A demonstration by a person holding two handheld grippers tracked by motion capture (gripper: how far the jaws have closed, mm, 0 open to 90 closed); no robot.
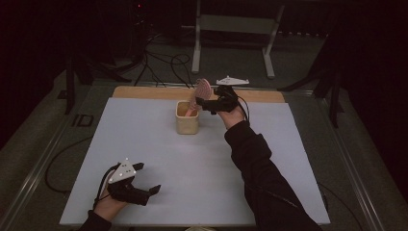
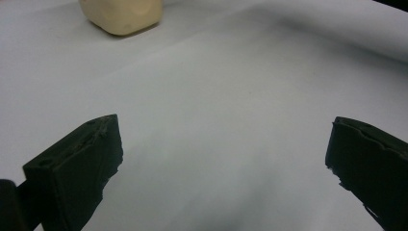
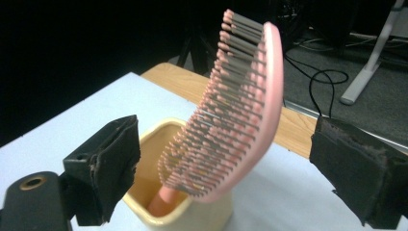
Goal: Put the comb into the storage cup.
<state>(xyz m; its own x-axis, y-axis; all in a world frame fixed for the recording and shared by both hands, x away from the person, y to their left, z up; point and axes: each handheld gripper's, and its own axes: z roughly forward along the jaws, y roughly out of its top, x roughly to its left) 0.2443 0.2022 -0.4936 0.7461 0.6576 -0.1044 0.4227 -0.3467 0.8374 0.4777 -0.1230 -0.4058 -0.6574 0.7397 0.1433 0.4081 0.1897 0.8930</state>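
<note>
A cream cup [image 1: 186, 120] stands on the white table top [image 1: 202, 163], toward the back middle. A pink hairbrush [image 1: 202, 90] stands in it handle down, its bristled head leaning out above the rim. My right gripper [image 1: 201, 104] is open at the brush head. In the right gripper view the brush [image 3: 238, 106] rises between the two spread jaws of the right gripper [image 3: 228, 144] without touching either, over the cup [image 3: 163, 211]. My left gripper [image 1: 148, 178] rests open near the front left corner. Its view, left gripper [image 2: 223, 139], holds nothing, with the cup [image 2: 122, 17] far ahead.
A wooden strip [image 1: 144, 92] runs along the table's back edge. Behind it on the floor are a white metal stand [image 1: 235, 24] and black cables [image 1: 163, 62]. The person's dark right sleeve [image 1: 260, 168] crosses the table's right half.
</note>
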